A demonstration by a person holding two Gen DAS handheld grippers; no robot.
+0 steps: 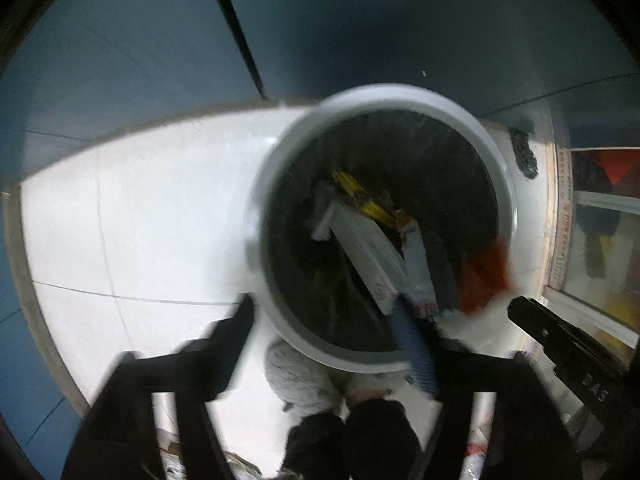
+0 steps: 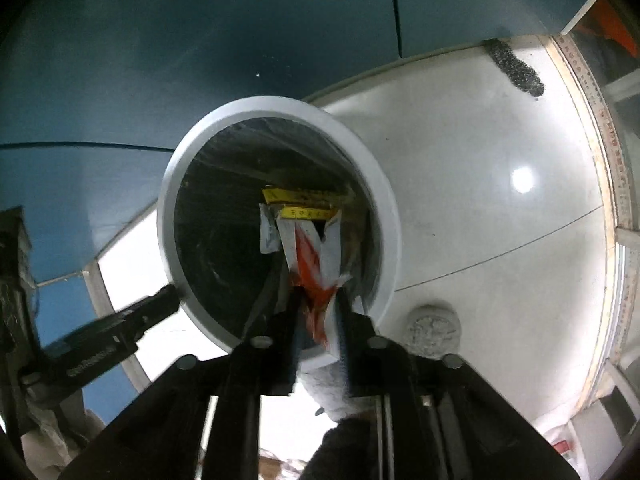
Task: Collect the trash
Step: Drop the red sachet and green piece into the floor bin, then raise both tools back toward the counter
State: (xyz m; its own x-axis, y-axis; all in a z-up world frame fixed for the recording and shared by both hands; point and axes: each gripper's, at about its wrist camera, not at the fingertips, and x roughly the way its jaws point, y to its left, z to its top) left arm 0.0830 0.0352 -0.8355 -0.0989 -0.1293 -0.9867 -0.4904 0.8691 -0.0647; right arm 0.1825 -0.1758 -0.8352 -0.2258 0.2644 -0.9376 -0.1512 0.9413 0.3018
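Right tongs pinching red-white wrapper over bin mouth. Left tongs spread wide, empty, beside rim. Drop step; next: let go w/ wrapper inside rim.

bin rim pale grey, liner black; wrapper in right gripper white w/ red-orange print; yellow packs inside; floor white tile; wall teal-blue; both grippers black
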